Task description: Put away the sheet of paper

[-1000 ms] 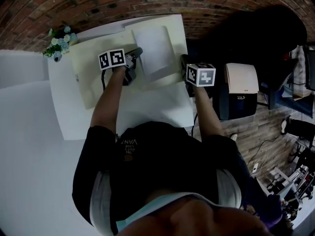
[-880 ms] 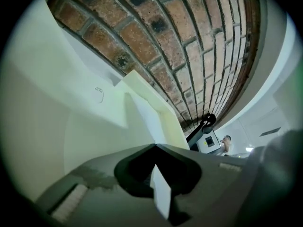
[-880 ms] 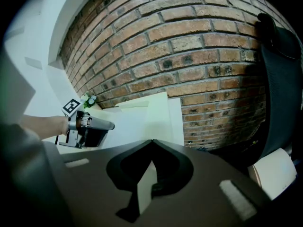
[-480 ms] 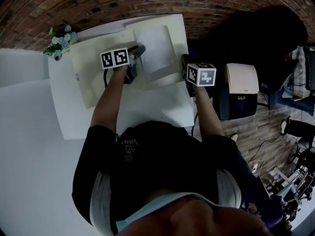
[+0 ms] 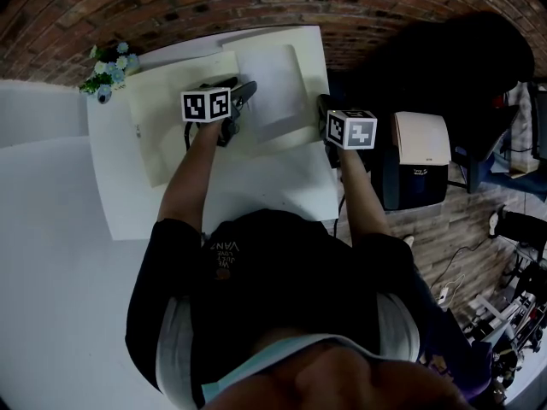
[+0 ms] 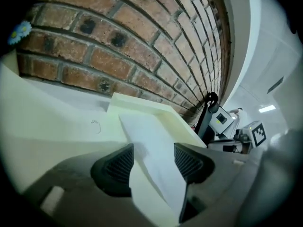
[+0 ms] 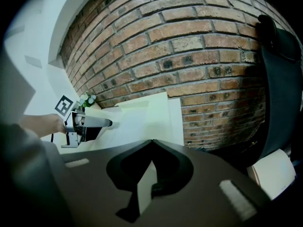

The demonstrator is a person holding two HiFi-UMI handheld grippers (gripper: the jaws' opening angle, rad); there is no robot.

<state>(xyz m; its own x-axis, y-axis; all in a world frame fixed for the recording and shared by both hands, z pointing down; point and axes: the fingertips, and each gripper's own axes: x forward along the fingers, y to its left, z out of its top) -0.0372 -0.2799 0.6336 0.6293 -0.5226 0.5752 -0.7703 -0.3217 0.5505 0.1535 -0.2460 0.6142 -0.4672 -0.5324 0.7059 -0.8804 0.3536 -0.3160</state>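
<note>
The white sheet of paper (image 5: 269, 88) lies with its far end in a shallow cream tray (image 6: 142, 104) at the table's far right. Its near end runs down between the jaws of my left gripper (image 6: 154, 163). Those jaws are opening and stand apart on either side of the sheet, pads off it. In the head view the left gripper (image 5: 242, 94) is at the sheet's left edge. My right gripper (image 7: 151, 143) has its tips together, shut, at the table's right edge (image 5: 326, 116). Whether it pinches anything I cannot tell.
A cream mat (image 5: 162, 118) covers the white table (image 5: 273, 186). A small bunch of flowers (image 5: 107, 62) stands at the far left corner against the brick wall (image 7: 189, 56). A beige box-like device (image 5: 420, 156) and dark furniture stand right of the table.
The left gripper has shifted slightly forward along the sheet's left edge. The right gripper has barely moved.
</note>
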